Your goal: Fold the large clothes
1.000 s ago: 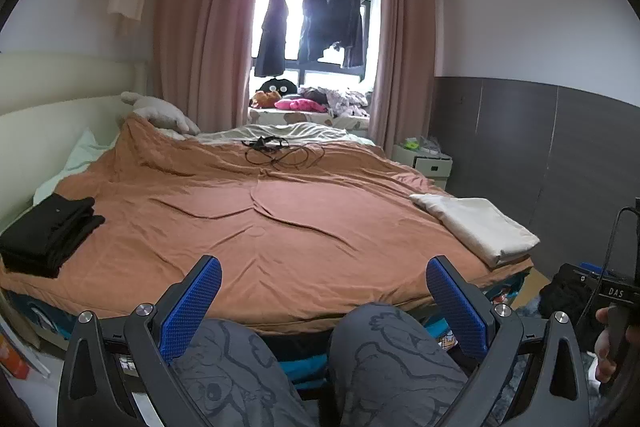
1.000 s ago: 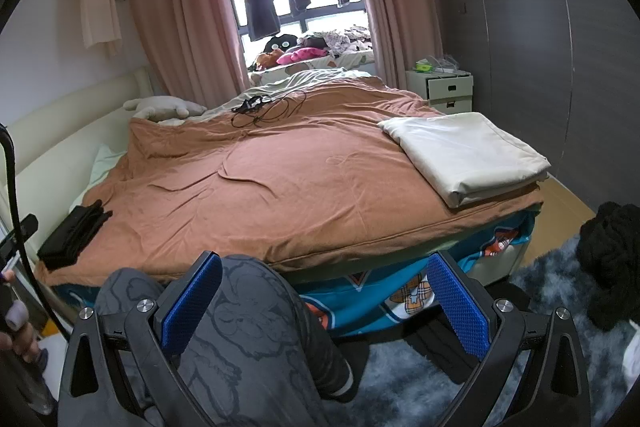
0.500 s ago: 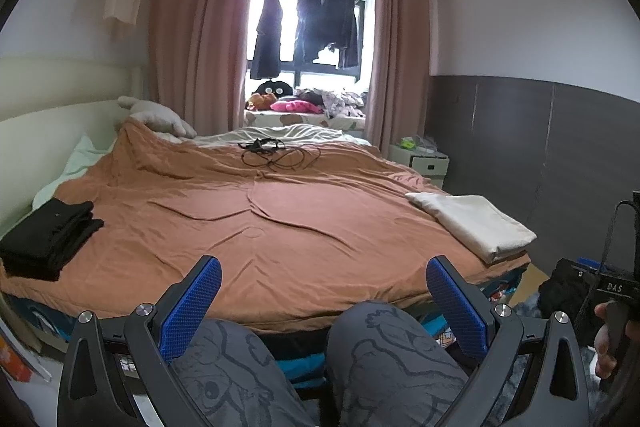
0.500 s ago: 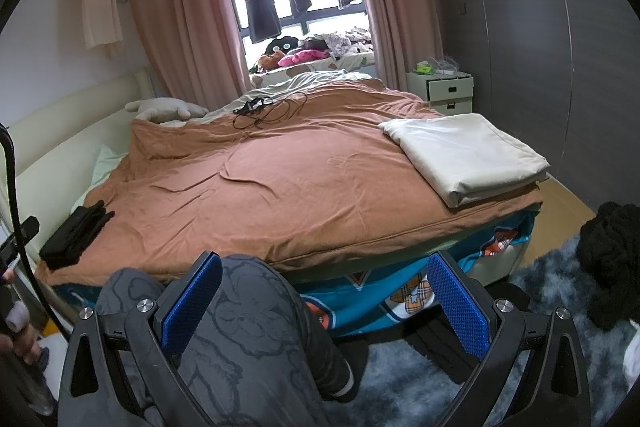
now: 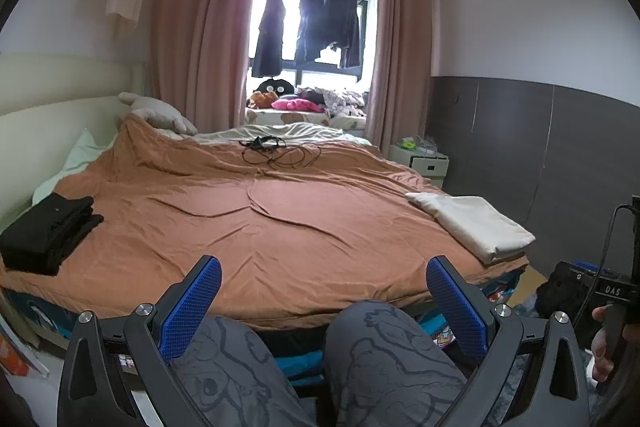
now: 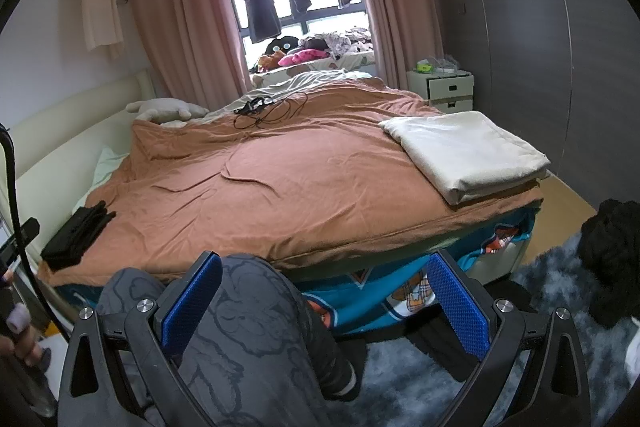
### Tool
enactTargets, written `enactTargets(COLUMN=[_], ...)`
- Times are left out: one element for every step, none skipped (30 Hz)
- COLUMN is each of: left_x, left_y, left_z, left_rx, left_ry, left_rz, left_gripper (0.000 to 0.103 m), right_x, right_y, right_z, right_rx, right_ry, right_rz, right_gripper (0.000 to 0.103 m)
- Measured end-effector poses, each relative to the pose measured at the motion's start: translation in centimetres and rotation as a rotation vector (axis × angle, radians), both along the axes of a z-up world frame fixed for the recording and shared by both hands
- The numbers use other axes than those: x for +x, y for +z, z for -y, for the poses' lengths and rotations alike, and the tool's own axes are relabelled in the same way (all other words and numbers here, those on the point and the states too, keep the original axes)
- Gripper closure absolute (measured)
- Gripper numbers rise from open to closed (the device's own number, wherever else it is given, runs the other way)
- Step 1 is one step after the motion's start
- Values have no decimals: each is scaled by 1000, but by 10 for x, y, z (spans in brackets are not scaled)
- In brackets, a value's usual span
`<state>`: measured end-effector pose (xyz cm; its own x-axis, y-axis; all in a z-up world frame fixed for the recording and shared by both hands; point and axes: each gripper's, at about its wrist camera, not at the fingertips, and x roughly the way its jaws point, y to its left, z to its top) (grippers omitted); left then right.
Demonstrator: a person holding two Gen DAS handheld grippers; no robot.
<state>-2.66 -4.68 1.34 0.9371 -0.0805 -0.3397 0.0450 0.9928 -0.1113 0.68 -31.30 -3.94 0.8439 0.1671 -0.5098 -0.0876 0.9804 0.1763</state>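
A folded black garment (image 5: 48, 229) lies on the near left corner of the bed; it also shows in the right wrist view (image 6: 78, 233). A heap of black clothing (image 6: 612, 251) lies on the floor rug at the right, also seen in the left wrist view (image 5: 568, 297). My left gripper (image 5: 324, 301) is open and empty above the person's grey-trousered knees (image 5: 376, 351), short of the bed. My right gripper (image 6: 324, 301) is open and empty above a knee (image 6: 244, 311), in front of the bed's near edge.
The bed has a rust-brown cover (image 5: 256, 223). A folded cream blanket (image 6: 464, 151) lies at its near right corner. Black cables (image 5: 276, 153) lie at the far side. A white nightstand (image 6: 444, 87) stands by the grey wall. Clothes hang at the window (image 5: 312, 27).
The left wrist view has tilted up slightly, so the bed sits a little lower. The right view has barely shifted. Both grippers stay open and empty.
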Motion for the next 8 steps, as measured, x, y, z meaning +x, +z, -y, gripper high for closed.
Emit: enactTargets(left_x=[0,0,0,0,0,0,0,0], left_y=[0,0,0,0,0,0,0,0], left_z=[0,0,-1,-1,-1,-1,-2,-2], left_rx=[1,2,1,1,2,3,2,1], left_ry=[-2,1,3,0,-1,2,2,1], left_rz=[0,0,0,0,-1,-2,-2,-3], left_gripper=[0,0,0,0,0,0,0,0], right_x=[0,0,-1,-1,-1,-2,-1,-2], right_y=[0,0,0,0,0,0,0,0], right_z=[-1,0,-1,-2,-2,-2,-2,-3], right_rx=[0,0,1,1,0,0,0,0], right_ry=[0,-1,0,0,-1,-1,-2,-1], right_rz=[-1,0,-1,-1,-1,-1,-1,-3], right_gripper=[0,0,0,0,0,0,0,0])
